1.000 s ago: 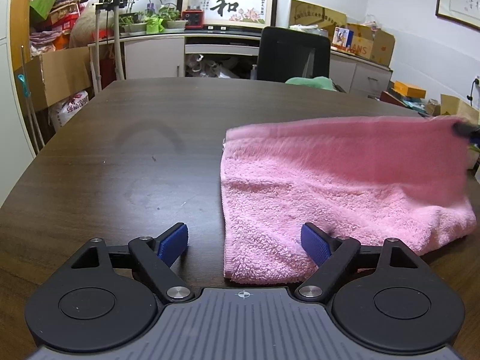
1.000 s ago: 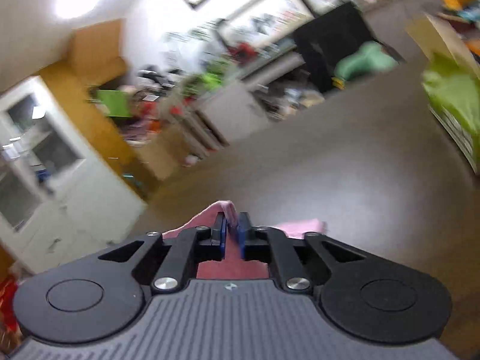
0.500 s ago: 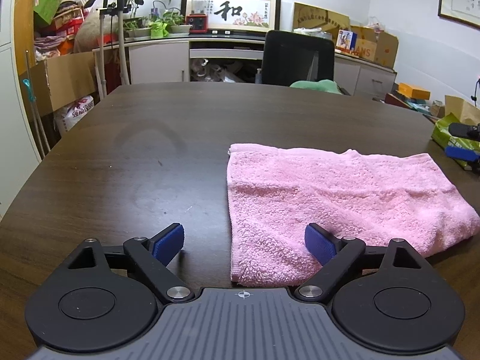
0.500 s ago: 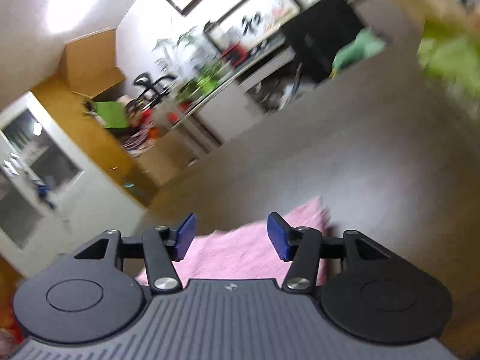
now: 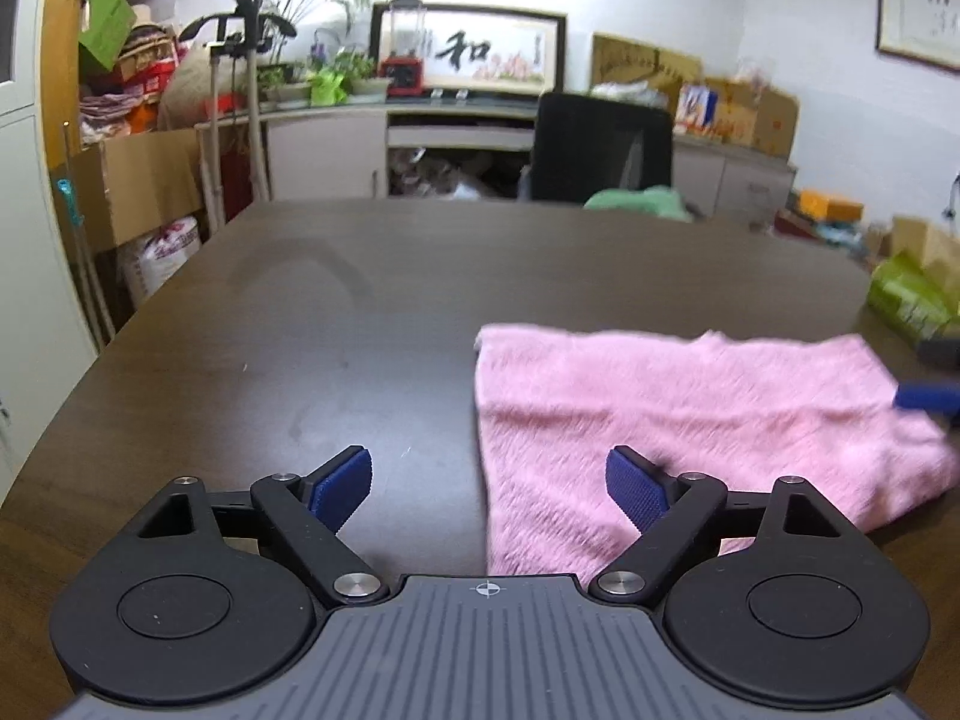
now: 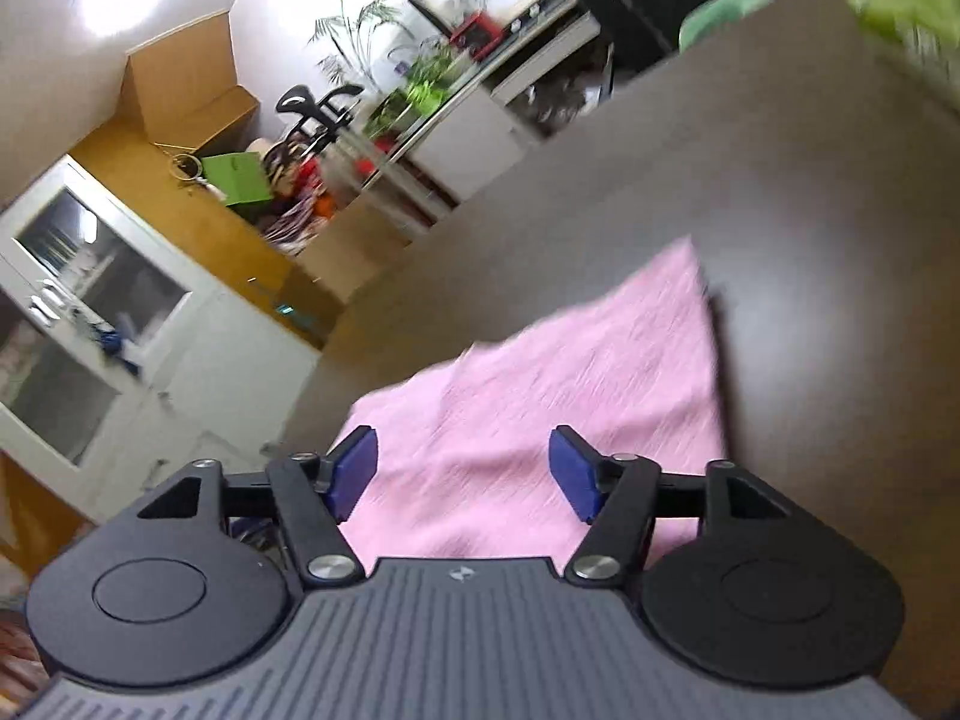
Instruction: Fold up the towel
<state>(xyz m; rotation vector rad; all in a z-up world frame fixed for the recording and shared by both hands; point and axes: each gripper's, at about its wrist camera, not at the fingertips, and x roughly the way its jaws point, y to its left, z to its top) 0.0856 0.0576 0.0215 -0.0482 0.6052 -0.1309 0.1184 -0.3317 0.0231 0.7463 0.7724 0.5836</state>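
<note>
Pink towel (image 5: 690, 414) lies flat on the dark wood-grain worktop (image 5: 360, 324), toward its right side as we look along the left gripper (image 5: 489, 480). We see fluffy terry pile and a roughly rectangular outline with one soft, rounded corner. The worktop is smooth, slightly glossy, with curved edges. Beyond it we make out a black chair (image 5: 603, 144), pale cabinets, cardboard boxes, potted plants and framed calligraphy (image 5: 480, 54) on the white wall. A green packet (image 5: 912, 300) sits at the worktop's right edge. Our left jaws stand spread wide, empty, over the towel's near left edge. Our right gripper (image 6: 462, 474) hangs over the towel, its jaws opening, pinching nothing.
</note>
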